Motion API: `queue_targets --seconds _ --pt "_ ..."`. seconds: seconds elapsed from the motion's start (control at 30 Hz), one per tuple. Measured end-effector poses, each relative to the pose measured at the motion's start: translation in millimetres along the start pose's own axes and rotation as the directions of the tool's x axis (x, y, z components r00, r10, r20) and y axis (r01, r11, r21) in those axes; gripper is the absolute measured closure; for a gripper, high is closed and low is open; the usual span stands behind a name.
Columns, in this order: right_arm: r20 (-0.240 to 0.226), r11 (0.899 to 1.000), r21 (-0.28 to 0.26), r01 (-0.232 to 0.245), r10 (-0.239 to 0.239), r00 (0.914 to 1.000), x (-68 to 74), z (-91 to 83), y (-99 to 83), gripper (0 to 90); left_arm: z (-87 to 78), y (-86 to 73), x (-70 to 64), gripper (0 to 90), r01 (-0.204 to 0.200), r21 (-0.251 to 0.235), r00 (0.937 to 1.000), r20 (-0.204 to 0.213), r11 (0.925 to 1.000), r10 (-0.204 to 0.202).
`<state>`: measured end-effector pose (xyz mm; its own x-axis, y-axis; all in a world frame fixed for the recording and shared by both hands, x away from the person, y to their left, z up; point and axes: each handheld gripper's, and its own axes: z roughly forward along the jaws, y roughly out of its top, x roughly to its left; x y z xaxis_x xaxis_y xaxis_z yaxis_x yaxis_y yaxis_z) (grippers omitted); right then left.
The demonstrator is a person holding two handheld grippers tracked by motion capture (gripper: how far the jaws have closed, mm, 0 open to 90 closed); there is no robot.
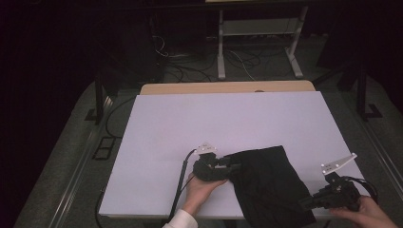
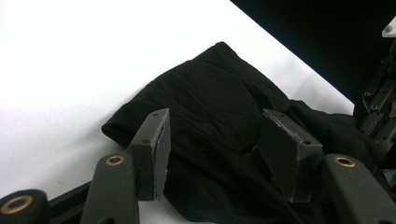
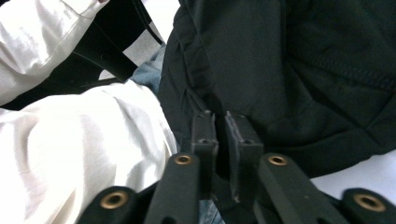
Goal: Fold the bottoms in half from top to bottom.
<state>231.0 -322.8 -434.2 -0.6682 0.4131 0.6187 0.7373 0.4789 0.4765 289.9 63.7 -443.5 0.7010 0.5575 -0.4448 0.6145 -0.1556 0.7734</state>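
Note:
A black garment point(image 1: 271, 183) lies crumpled on the near right part of the white table top point(image 1: 223, 118), and its lower end hangs over the front edge. My left gripper point(image 1: 234, 166) is at the cloth's left edge. In the left gripper view it point(image 2: 215, 128) stands open, its jaws wide apart just over the bunched black cloth point(image 2: 210, 93). My right gripper point(image 1: 305, 203) is at the cloth's near right corner by the table's front edge. In the right gripper view its jaws point(image 3: 218, 119) are pressed nearly together on a fold of the black garment point(image 3: 303, 70).
A white sleeve and shirt point(image 3: 70, 140) and blue trousers point(image 3: 145, 70) lie close behind the hanging cloth. The right gripper point(image 2: 379, 102) shows beyond the cloth in the left gripper view. Past the table's wooden far edge point(image 1: 228, 87), a white metal frame point(image 1: 259, 42) and cables stand on the floor.

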Motion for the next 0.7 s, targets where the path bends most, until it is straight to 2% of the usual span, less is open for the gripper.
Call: queue_targets --seconds 0.13,0.23,0.4,0.53,0.7 --pt "-0.001 1.0 -0.004 0.0 0.0 1.0 3.2 -2.2 2.9 62.0 0.4 0.7 -0.3 43.2 0.0 0.001 1.0 0.003 1.0 0.0" --pt "0.016 0.999 -0.032 0.033 -0.032 0.9993 7.1 -4.0 8.0 52.1 0.4 1.7 -0.9 42.8 -0.003 0.001 1.0 0.002 1.0 0.003" --pt "0.005 0.993 -0.09 0.076 -0.076 0.9971 6.5 -5.6 22.1 48.1 -0.7 3.6 -1.4 42.1 -0.009 -0.005 1.0 0.004 0.9999 0.009" --pt "0.022 0.99 -0.113 0.087 -0.085 0.9961 6.0 -4.3 36.5 48.0 -1.3 4.0 -0.8 40.1 -0.012 -0.005 0.9999 -0.005 0.9999 0.012" --pt "0.058 0.986 -0.126 0.109 -0.102 0.9931 2.8 0.4 55.6 38.3 -1.6 4.5 -0.2 35.7 -0.007 -0.01 0.9999 -0.012 0.9999 0.007"
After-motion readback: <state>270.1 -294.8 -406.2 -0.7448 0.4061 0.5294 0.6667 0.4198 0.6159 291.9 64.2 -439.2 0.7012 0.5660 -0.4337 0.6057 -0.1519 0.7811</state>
